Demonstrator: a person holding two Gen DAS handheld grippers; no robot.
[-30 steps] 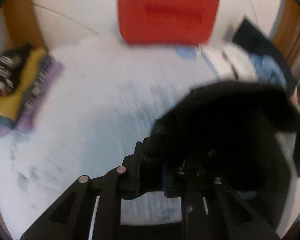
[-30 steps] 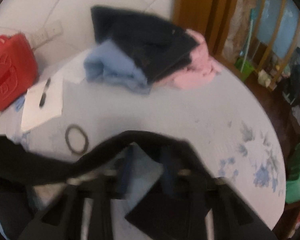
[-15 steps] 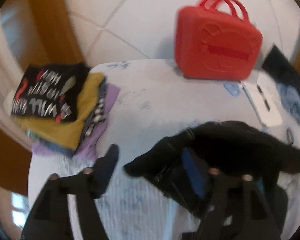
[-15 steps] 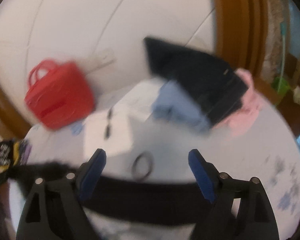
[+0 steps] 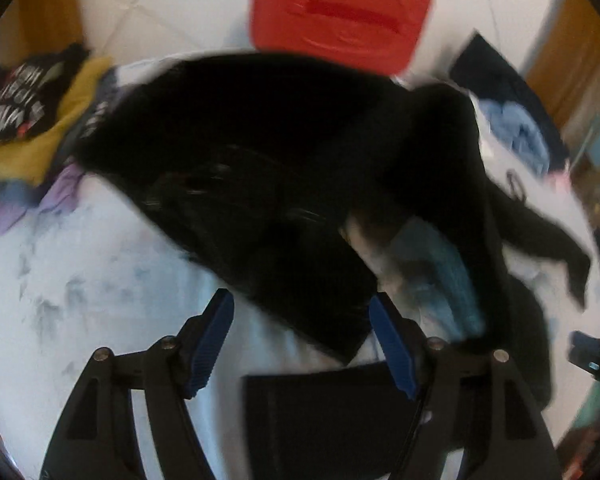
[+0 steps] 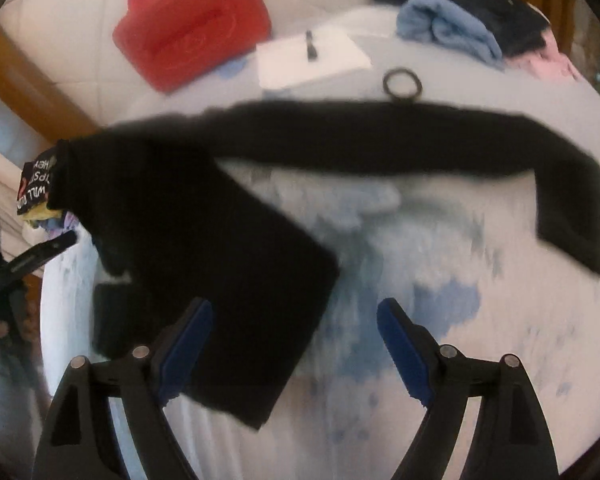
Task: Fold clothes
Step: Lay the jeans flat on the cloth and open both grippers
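Both grippers, left (image 5: 300,344) and right (image 6: 296,352), spread wide, gripping nothing. Black top (image 6: 188,248) sprawled on table (image 6: 480,360), sleeve out right. Soft, floppy, light; best pinched at hem corners.

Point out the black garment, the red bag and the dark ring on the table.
black garment (image 6: 228,264): right wrist view, on its folded body panel.
red bag (image 6: 192,28): right wrist view, on its front face.
dark ring (image 6: 402,85): right wrist view, on its left rim.
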